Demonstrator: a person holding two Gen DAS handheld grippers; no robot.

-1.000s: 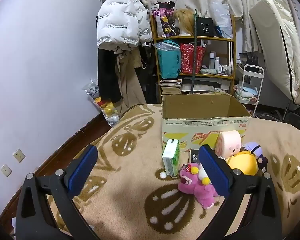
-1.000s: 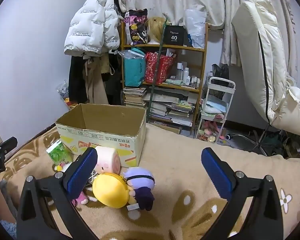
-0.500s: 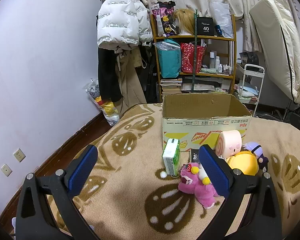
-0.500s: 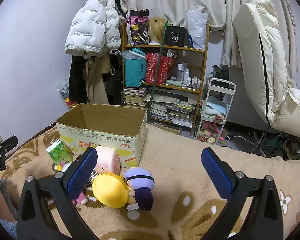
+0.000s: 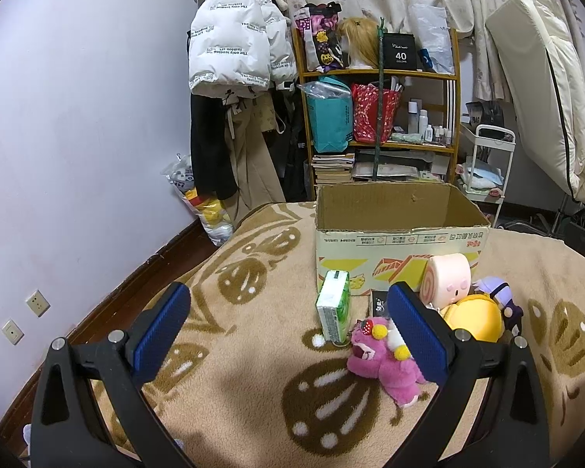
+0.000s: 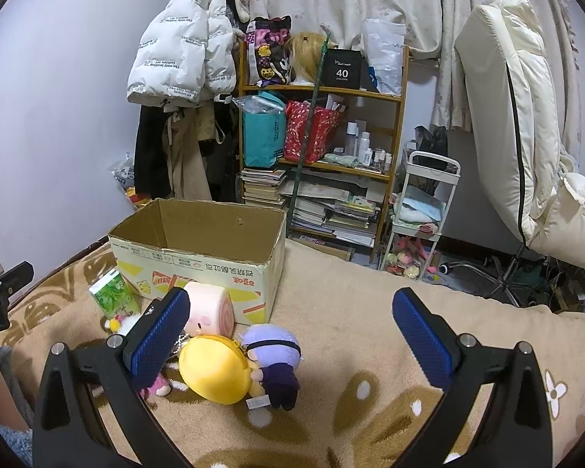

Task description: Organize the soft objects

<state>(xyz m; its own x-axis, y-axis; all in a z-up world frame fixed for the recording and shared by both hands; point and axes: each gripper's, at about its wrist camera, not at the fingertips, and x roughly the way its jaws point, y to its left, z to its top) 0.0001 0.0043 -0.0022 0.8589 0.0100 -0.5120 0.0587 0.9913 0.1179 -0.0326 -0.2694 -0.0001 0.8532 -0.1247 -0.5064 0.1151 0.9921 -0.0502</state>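
Seeing almost no change from a second ago: we are holding the left gripper point(image 5: 288, 325) and right gripper point(image 6: 290, 327) spread wide, grasping nothing. Soft toys point(image 6: 214, 366) are lying before the empty box point(image 6: 199, 261); sorting is not yet starting.

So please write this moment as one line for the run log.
left gripper: open, empty | right gripper: open, empty | cardboard box: open, looks empty | toys on blanket before box: pink bear, yellow plush, purple doll
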